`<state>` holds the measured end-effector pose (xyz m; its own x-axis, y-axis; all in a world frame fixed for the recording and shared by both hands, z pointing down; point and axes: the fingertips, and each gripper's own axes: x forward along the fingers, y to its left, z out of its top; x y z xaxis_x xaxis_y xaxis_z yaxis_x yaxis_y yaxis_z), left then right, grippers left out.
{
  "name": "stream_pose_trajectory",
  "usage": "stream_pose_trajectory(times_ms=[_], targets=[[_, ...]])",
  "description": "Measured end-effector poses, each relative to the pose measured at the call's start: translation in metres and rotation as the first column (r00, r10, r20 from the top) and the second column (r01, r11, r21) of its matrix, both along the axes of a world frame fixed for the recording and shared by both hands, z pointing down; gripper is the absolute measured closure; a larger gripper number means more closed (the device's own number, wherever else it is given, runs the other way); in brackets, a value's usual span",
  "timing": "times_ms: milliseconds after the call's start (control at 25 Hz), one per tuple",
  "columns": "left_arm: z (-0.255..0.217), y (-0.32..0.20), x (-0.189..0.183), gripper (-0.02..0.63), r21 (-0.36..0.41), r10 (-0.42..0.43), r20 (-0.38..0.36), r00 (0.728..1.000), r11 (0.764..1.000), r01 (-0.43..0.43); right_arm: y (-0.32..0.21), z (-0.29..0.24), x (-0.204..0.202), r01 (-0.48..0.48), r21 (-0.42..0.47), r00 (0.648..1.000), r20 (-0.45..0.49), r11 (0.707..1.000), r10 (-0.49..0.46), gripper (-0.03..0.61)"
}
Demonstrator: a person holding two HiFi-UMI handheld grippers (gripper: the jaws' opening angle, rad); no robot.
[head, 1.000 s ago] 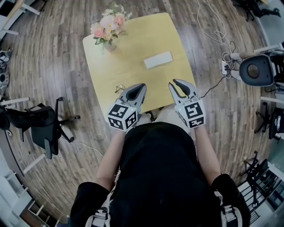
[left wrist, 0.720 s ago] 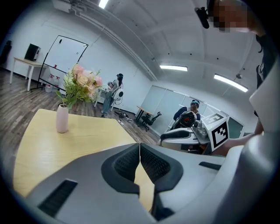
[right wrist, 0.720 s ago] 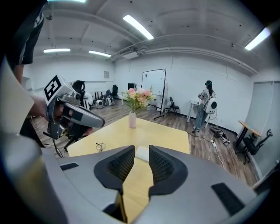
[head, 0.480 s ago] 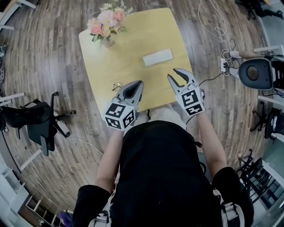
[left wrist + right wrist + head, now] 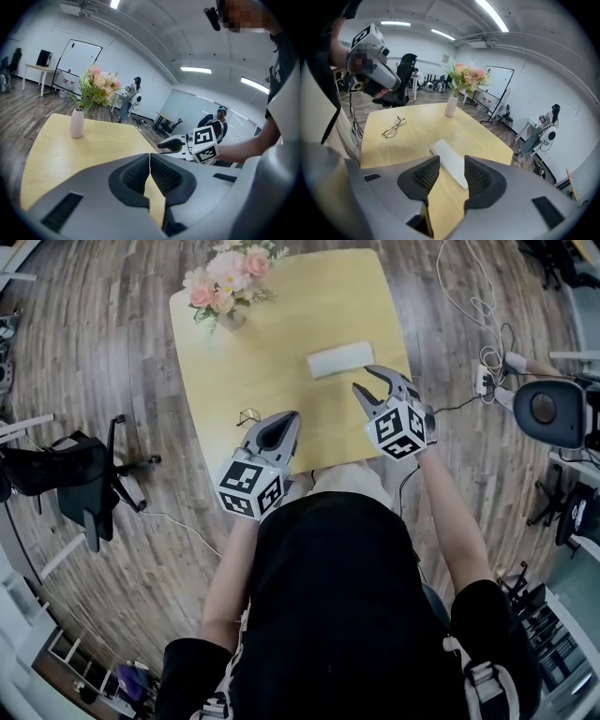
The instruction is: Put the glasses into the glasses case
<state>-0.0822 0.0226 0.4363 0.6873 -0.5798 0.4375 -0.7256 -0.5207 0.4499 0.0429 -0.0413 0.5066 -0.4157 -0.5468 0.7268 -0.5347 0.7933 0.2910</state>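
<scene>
While my right gripper (image 5: 364,379) is opening, empty, glasses case (image 5: 337,360) sits at its 12 o'clock on table (image 5: 281,324); left gripper (image 5: 292,415) closed, empty, glasses (image 5: 248,416) at its 9 o'clock.

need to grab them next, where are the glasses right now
In the head view the glasses lie on the left side of the yellow table near its front edge, just left of the left hand-held gripper and well apart from the white case.
</scene>
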Motion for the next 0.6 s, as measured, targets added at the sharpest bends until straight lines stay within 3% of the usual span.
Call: stream_pose_trajectory(times_ms=[320,600], targets=[[0.015,-0.016,0.009,0.591,-0.049,-0.022,0.019,1.0,0.999,0.023,-0.039,0.049,0.019,0.139,-0.04,0.978,-0.152,0.989,-0.144,0.356],[0.027,-0.022,0.021,0.591,-0.073,-0.018,0.03,0.999,0.997,0.02,-0.051,0.08,0.022,0.297,-0.067,0.911,-0.279,0.952,-0.304,0.292]])
